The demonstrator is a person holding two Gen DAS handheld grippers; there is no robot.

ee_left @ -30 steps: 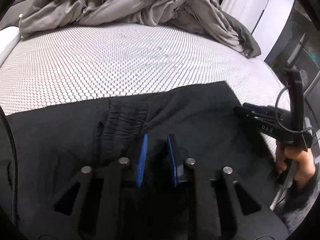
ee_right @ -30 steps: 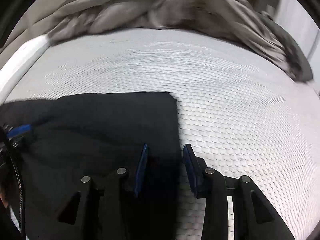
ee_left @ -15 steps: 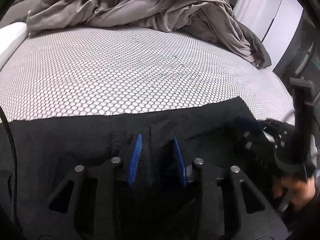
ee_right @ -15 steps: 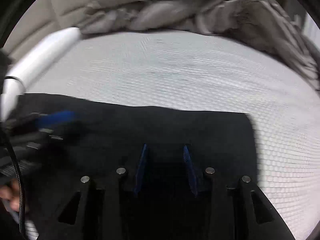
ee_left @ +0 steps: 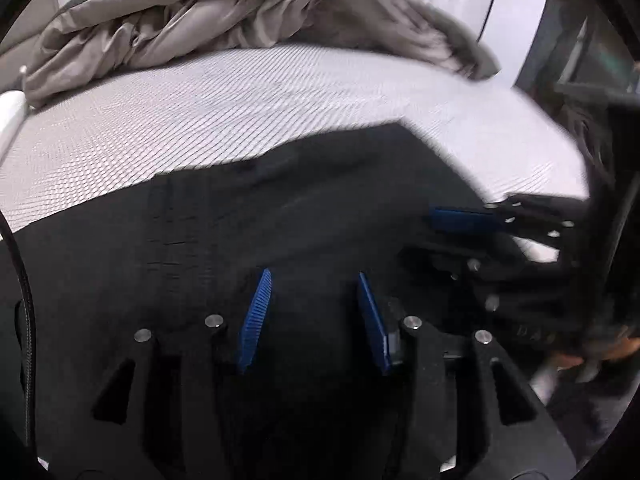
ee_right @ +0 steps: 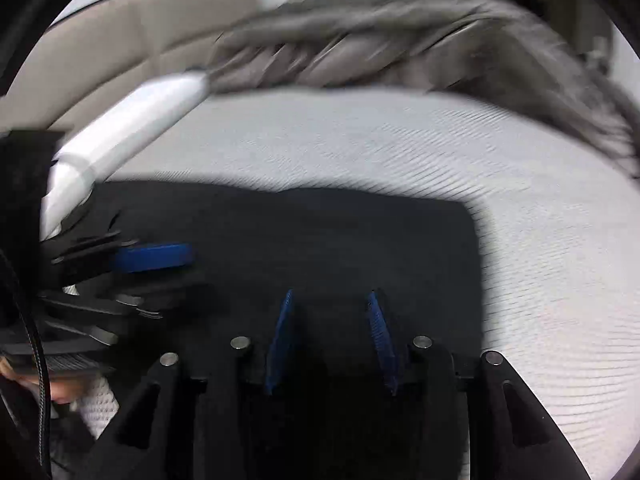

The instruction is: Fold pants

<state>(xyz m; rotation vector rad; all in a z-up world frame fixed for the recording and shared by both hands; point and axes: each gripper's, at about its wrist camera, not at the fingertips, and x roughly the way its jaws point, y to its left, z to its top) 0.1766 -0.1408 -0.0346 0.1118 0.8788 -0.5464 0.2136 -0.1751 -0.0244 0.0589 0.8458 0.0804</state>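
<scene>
Black pants (ee_left: 320, 208) lie flat on the white honeycomb mattress (ee_left: 200, 120), their gathered waistband (ee_left: 168, 220) left of my left gripper. The left gripper (ee_left: 314, 274) hovers over the cloth. Its jaws are opening, and the blue pads stand apart with only flat fabric under the gap. In the right wrist view, the right gripper (ee_right: 331, 294) is over the pants (ee_right: 320, 240), well inside their right edge, with its pads apart and not pressing anything. Each gripper shows in the other's view, the right one (ee_left: 452, 236) at the right, the left one (ee_right: 160, 276) at the left.
A crumpled grey duvet (ee_left: 220, 12) is heaped along the far side of the mattress (ee_right: 400, 140). A white bolster (ee_right: 132, 120) runs along the far left edge. A person's hand (ee_left: 624, 344) grips the right tool's handle. Dark furniture stands beyond the bed at the right.
The left gripper's pads have spread wider. The right gripper has moved from the pants' right edge inward over the cloth, closer to the left gripper. Both views are now motion-blurred.
</scene>
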